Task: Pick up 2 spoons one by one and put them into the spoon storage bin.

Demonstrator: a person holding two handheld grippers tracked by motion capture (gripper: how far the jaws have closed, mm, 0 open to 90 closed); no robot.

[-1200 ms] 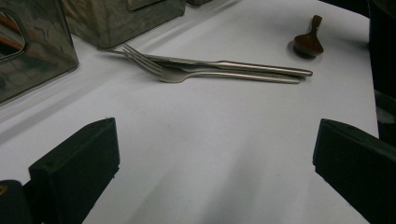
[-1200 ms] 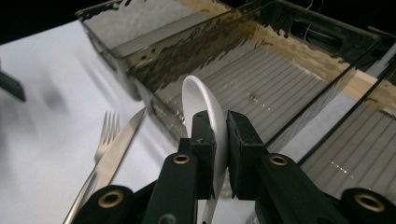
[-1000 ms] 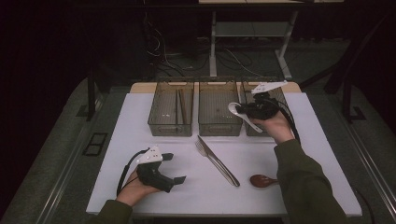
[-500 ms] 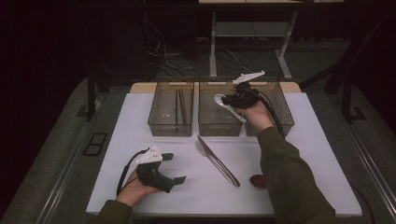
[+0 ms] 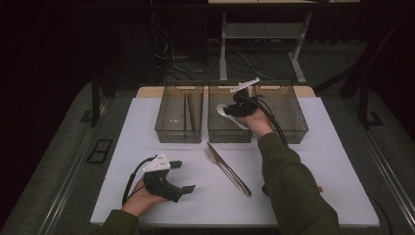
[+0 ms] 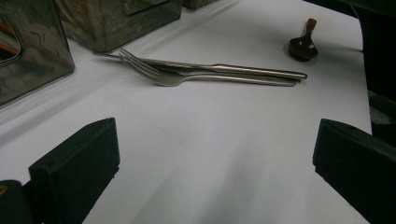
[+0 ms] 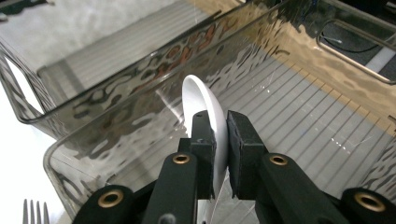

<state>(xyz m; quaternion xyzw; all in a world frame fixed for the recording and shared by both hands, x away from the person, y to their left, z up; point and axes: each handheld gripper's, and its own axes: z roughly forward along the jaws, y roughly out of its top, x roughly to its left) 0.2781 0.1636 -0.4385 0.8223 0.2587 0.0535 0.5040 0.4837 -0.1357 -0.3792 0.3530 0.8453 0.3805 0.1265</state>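
Right gripper [image 7: 218, 140]: your jaws pinch a white spoon [image 7: 205, 109] by its handle, bowl uppermost, held over the middle bin [image 5: 230, 133] of three smoked-plastic bins at the far edge of the bench [image 5: 337, 161].
Left gripper [image 5: 182, 176]: your jaws stand spread and bare, low over the white bench near its front left.
Fork [image 6: 159, 74] and knife [image 6: 243, 70]: side by side, touching, mid-bench.
Dark spoon [image 6: 302, 44]: beyond the handles; probably wooden.
Left bin [image 5: 179, 117]: holds long sticks, perhaps chopsticks.
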